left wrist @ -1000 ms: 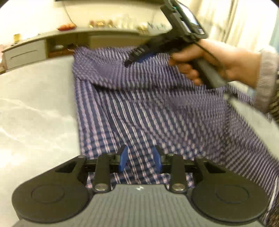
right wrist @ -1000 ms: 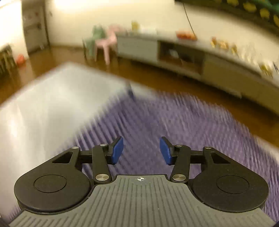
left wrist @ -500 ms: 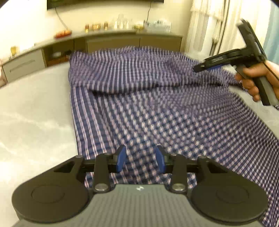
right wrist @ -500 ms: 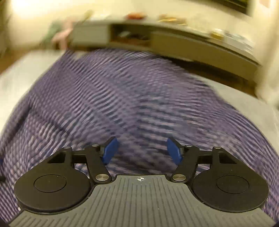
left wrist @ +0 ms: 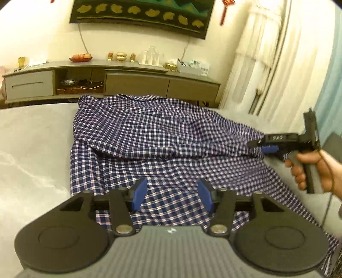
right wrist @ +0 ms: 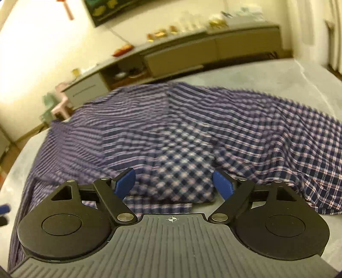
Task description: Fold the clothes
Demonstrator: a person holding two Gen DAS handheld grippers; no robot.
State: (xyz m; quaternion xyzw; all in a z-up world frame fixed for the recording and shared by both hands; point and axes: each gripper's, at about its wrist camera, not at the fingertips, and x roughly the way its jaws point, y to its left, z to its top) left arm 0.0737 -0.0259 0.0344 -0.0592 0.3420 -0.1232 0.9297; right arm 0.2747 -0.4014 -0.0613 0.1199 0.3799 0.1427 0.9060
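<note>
A blue-and-white checked shirt (left wrist: 162, 136) lies spread and rumpled on a pale marble-look table (left wrist: 32, 149), with a fold ridge running across its middle. My left gripper (left wrist: 172, 196) hovers open over the shirt's near hem, nothing between its blue pads. In the left wrist view a hand holds my right gripper (left wrist: 261, 145) at the shirt's right edge, low by the cloth. From the right wrist view the right gripper (right wrist: 174, 185) is open wide, a folded corner of the shirt (right wrist: 181, 166) lying just ahead between the fingers, not pinched.
A long low sideboard (left wrist: 111, 79) with jars and a fruit bowl stands along the far wall under a dark framed picture (left wrist: 141, 15). Cream curtains (left wrist: 267, 53) hang at the right. Bare tabletop (right wrist: 267, 74) lies beyond the shirt. A small pink chair (right wrist: 61, 107) stands past the table.
The right gripper swung from over the shirt's far middle out to its right edge and dropped low. The left gripper pulled back slightly and opened wider. The shirt now lies flatter.
</note>
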